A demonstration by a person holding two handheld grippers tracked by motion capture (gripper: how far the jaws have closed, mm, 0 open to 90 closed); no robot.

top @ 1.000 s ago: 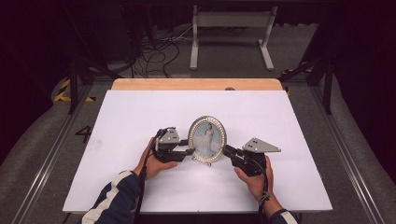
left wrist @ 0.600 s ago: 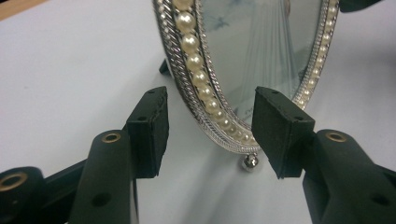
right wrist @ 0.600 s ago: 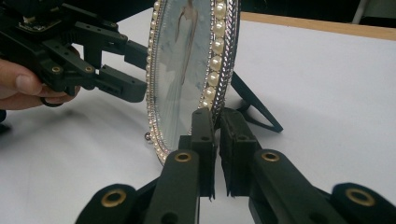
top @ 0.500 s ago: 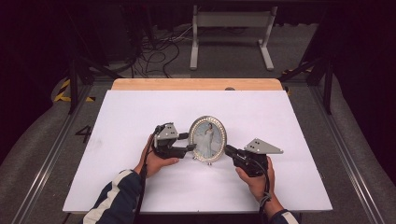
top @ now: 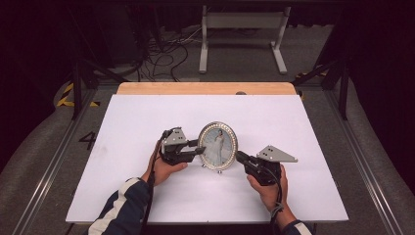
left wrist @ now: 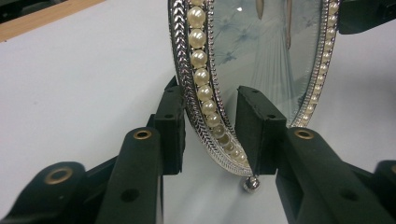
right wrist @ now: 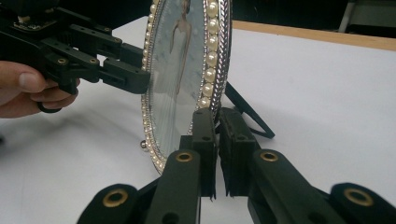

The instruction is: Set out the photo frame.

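Right now I judge I'm steadying the oval pearl-rimmed picture frame (top: 218,146) upright near the middle of the desk (top: 303,127) — my right tool (right wrist: 217,154) is clamped on its rim, while my left tool (left wrist: 210,135) straddles the opposite edge, jaws parted and not yet pinching. Next, probably, the left jaws need to close gently — the frame stands on small feet and a rear prop.

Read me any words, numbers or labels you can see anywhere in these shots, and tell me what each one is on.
"4": a dark numeral on the grey floor left of the table.
The oval picture frame carries a photo of a figure in a long dress, no readable text.
Left gripper and right gripper: no legible markings.
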